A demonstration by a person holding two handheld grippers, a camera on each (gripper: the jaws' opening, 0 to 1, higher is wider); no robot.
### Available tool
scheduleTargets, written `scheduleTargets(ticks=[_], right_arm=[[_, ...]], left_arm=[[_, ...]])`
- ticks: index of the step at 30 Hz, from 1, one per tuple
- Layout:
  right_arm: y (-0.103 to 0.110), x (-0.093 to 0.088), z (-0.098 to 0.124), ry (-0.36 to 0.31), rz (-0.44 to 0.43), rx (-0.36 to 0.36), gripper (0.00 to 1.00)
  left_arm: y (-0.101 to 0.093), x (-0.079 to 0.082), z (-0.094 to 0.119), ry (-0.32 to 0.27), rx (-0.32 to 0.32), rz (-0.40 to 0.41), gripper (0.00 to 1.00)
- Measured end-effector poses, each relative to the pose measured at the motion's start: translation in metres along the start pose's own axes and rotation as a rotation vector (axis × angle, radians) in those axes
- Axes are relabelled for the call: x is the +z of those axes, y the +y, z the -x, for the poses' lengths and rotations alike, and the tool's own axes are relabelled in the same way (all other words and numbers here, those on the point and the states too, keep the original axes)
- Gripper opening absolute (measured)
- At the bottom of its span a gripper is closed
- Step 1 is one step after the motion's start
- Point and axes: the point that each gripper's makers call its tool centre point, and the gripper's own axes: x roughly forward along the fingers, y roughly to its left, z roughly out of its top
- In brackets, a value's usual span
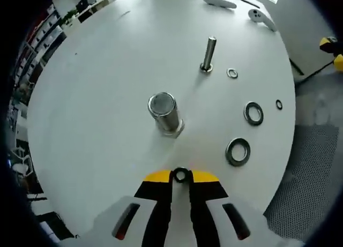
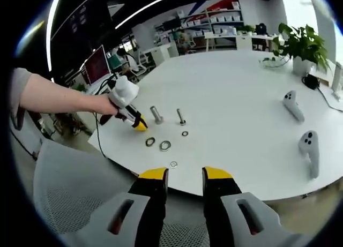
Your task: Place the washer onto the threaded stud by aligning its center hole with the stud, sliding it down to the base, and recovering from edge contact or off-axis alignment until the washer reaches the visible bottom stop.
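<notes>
My left gripper (image 1: 181, 178) is shut on a small dark washer (image 1: 176, 174), pinched between its yellow tips. It hovers above the white table, short of the thick threaded stud (image 1: 163, 113), which stands upright on its hex base. A thin stud (image 1: 208, 53) stands farther off. In the right gripper view a person's hand holds the left gripper (image 2: 140, 125) just left of the thick stud (image 2: 156, 114) and the thin stud (image 2: 181, 116). My right gripper (image 2: 185, 174) is open with nothing between its jaws, off the table's near edge.
Loose washers lie right of the studs: a large one (image 1: 237, 151), a medium one (image 1: 253, 113), a small one (image 1: 232, 73) and a tiny ring (image 1: 278, 104). Two white controllers (image 2: 292, 105) (image 2: 310, 145) lie at the table's right. A potted plant (image 2: 303, 43) stands at the back.
</notes>
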Motion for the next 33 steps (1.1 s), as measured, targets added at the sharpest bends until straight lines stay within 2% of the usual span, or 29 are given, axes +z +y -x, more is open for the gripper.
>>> scheduleTargets(ticks=[4, 7, 11, 13, 18, 22, 25, 27, 30, 33], right_arm=[[0.0008, 0.0005, 0.0000, -0.001, 0.004, 0.003, 0.27], [0.0006, -0.0001, -0.0001, 0.000, 0.000, 0.003, 0.27], [0.0009, -0.0005, -0.0001, 0.004, 0.001, 0.003, 0.27], [0.0008, 0.0001, 0.0002, 0.000, -0.001, 0.003, 0.27], [0.0005, 0.0010, 0.0003, -0.007, -0.006, 0.002, 0.27], [0.0001, 0.0019, 0.0004, -0.011, -0.009, 0.001, 0.27], [-0.0004, 0.0017, 0.0006, -0.012, -0.011, -0.001, 0.27], [-0.0010, 0.0027, 0.0008, -0.018, -0.014, -0.003, 0.27], [-0.0007, 0.0054, 0.0019, -0.035, -0.025, -0.001, 0.27], [-0.0008, 0.0055, 0.0016, -0.036, -0.028, -0.001, 0.27]], left_arm=[[-0.0017, -0.0015, 0.0003, -0.049, 0.023, -0.048, 0.09], [0.0000, -0.0021, 0.0010, -0.094, 0.011, -0.007, 0.09], [-0.0015, -0.0016, 0.0010, -0.109, 0.009, -0.048, 0.09], [-0.0006, -0.0011, 0.0010, -0.110, 0.006, -0.039, 0.10], [-0.0046, -0.0022, 0.0013, -0.081, -0.043, -0.103, 0.13], [-0.0045, -0.0020, 0.0007, -0.053, -0.057, -0.138, 0.14], [-0.0057, -0.0023, 0.0007, -0.006, -0.045, -0.236, 0.14], [-0.0055, -0.0009, -0.0004, -0.010, -0.049, -0.212, 0.10], [-0.0037, -0.0009, -0.0004, -0.016, -0.065, -0.162, 0.09], [-0.0046, -0.0009, -0.0008, -0.010, -0.058, -0.176, 0.09]])
